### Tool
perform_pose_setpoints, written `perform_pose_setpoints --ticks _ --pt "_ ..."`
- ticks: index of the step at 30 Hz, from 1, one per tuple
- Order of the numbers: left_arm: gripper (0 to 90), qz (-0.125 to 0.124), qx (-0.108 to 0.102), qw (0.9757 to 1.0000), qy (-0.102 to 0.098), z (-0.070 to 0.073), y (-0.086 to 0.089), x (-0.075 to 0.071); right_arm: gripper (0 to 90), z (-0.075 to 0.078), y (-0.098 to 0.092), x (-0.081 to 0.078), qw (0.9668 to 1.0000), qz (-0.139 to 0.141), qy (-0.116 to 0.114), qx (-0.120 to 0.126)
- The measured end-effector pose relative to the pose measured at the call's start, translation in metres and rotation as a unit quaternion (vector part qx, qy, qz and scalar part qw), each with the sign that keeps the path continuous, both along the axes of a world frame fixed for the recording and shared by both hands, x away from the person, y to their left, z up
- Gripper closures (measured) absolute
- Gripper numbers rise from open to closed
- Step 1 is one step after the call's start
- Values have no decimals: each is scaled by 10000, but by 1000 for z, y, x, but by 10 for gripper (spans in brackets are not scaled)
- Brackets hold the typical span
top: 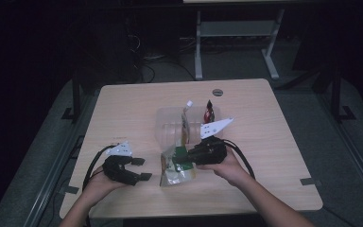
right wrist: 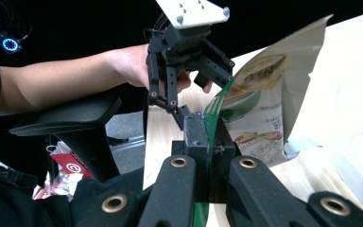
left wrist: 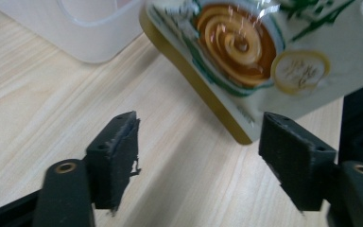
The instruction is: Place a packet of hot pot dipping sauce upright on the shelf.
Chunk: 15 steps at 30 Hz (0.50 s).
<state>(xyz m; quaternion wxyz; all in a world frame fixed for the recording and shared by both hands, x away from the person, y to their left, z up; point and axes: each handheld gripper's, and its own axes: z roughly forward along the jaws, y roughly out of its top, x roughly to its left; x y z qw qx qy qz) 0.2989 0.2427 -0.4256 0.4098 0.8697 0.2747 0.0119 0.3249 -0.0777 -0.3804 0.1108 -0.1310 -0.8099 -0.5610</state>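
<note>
A snack bag (top: 176, 171) printed in green and gold hangs just above the wooden table (top: 123, 109), close to its near edge. My right gripper (top: 189, 158) is shut on the bag's green edge (right wrist: 213, 118); in the right gripper view the jaws stand pressed together on it. My left gripper (top: 142, 169) sits to the bag's left, open, with nothing between its fingers. In the left gripper view the bag (left wrist: 246, 52) hangs tilted just beyond the open jaws, above bare wood. The right gripper view shows the left gripper (right wrist: 196, 90) beside the bag (right wrist: 260, 109).
A clear plastic container (top: 168, 124) stands just behind the bag and holds a white-topped packet (top: 187, 105) and a red one (top: 210, 112). A grommet (top: 217, 92) sits near the table's far edge. A black chair armrest (right wrist: 71, 118) lies below the table's near side.
</note>
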Motion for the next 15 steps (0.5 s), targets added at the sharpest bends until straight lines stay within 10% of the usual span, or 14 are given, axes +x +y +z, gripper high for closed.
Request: perform_pose_setpoints --ticks 15 --pt "157 -87 168 9998 68 -7 -2 -1 900 29 3 18 9996 -72 -269 3"
